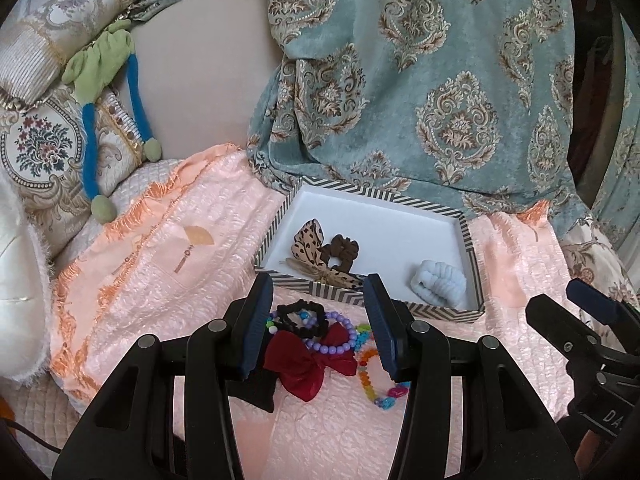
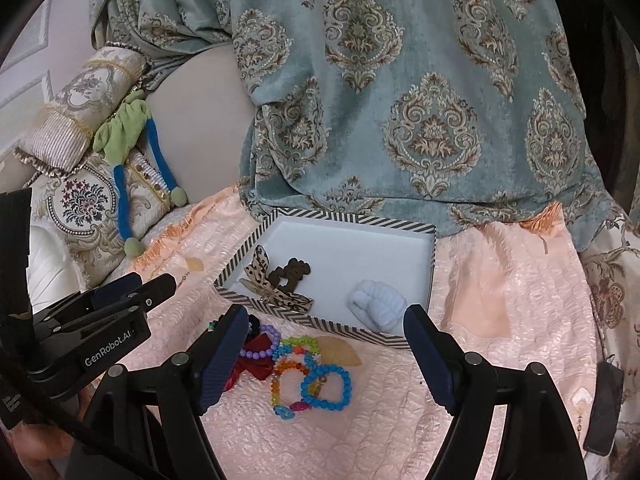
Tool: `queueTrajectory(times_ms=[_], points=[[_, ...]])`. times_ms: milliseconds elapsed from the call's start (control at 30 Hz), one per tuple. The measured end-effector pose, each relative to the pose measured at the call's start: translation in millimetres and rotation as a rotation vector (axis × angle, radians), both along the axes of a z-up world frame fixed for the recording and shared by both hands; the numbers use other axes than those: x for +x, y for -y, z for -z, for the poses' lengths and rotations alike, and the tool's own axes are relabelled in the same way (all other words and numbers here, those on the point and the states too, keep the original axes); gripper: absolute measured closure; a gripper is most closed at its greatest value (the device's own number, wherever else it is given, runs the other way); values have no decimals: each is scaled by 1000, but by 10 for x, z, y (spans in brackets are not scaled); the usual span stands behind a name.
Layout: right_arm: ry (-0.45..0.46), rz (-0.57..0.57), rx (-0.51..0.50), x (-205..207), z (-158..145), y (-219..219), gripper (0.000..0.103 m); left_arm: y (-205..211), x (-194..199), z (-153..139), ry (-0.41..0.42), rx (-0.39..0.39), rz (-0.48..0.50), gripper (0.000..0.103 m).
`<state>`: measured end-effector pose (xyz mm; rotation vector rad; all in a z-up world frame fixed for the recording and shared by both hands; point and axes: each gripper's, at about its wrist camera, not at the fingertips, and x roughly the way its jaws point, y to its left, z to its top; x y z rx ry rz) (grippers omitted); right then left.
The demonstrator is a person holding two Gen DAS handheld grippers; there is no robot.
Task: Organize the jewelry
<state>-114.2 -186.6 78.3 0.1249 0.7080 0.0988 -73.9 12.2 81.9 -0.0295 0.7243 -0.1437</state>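
Note:
A shallow white box with a striped rim (image 1: pixel 468 232) (image 2: pixel 352 330) lies on a pink cloth. It holds a leopard-print bow (image 1: pixel 308 240), a brown scrunchie (image 1: pixel 340 252) and a pale blue scrunchie (image 1: pixel 438 280) (image 2: pixel 378 306). In front of the box lie a red bow (image 1: pixel 308 364), a black scrunchie (image 1: pixel 300 316), a purple bead bracelet (image 1: pixel 344 340), a rainbow bead bracelet (image 2: pixel 286 384) and a blue bead bracelet (image 2: pixel 326 386). My left gripper (image 1: pixel 318 280) hovers open above this pile. My right gripper (image 2: pixel 326 310) is open too, nothing between its fingers.
A teal patterned curtain (image 1: pixel 420 80) hangs right behind the box. Embroidered cushions (image 1: pixel 44 148) and a green and blue soft toy (image 1: pixel 100 80) sit at the left. The pink cloth (image 1: pixel 168 264) extends to both sides of the box. A dark flat object (image 2: pixel 604 408) lies at the right edge.

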Motion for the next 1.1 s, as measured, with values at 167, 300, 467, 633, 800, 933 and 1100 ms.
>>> queueTrajectory(times_ms=[167, 300, 467, 633, 800, 933, 1100], points=[[10, -2, -15, -55, -63, -48, 25, -34, -55, -29, -2, -22, 2, 56], [15, -2, -21, -90, -98, -65, 25, -55, -101, -52, 5, -23, -2, 56], [19, -5, -23, -112, -129, -84, 25, -70, -156, -81, 16, -20, -3, 56], [19, -14, -33, -133, -144, -120, 25, -97, -177, -92, 21, -20, -7, 56], [20, -15, -32, -141, -154, -125, 24, -112, -187, -97, 26, -16, -12, 56], [14, -14, -28, -130, -156, -118, 24, -118, -193, -102, 33, -6, -16, 56], [11, -19, -35, -103, -164, -131, 24, -125, -166, -85, 30, 1, -21, 56]])
